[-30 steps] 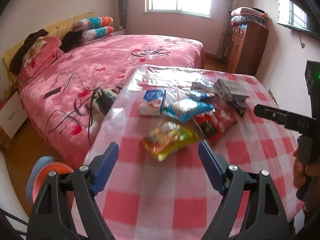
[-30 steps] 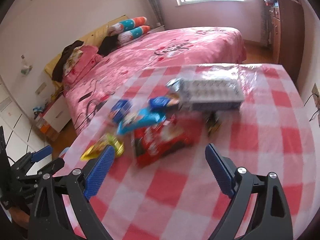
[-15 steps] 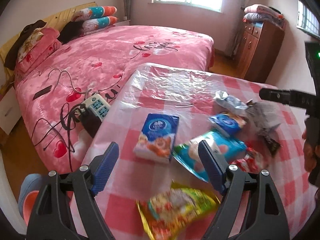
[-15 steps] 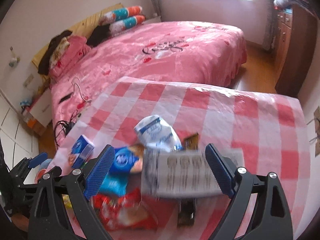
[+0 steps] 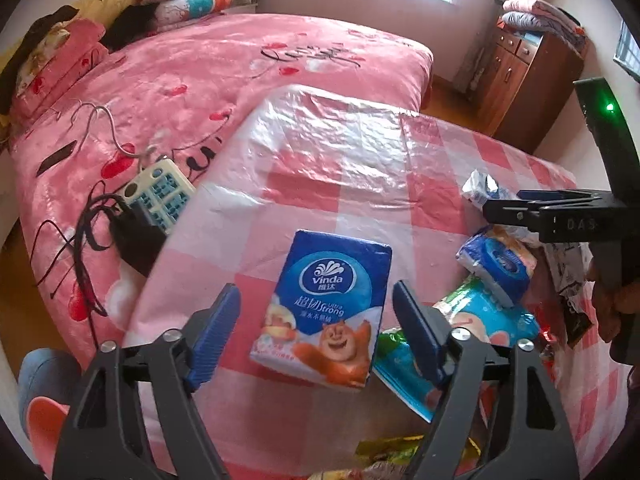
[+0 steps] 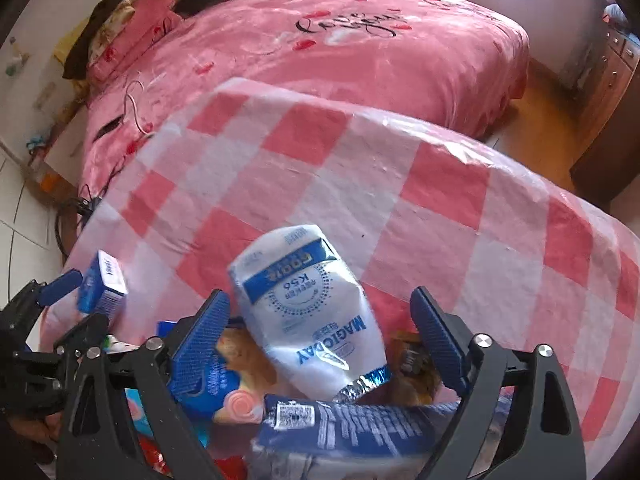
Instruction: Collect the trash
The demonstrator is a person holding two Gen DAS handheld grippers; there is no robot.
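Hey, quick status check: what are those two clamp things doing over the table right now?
Left tool closing around blue tissue pack, not gripping yet. Right tool closing over white pouch, pads clear. Other wrappers crowd both.

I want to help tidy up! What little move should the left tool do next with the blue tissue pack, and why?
Probably lower a bit more and finish closing. The left tool has the blue tissue pack between its fingers, which are closing but do not look like they press on it yet. The pack lies flat on the checked tablecloth, apart from the other wrappers, so it seems the easiest grab.
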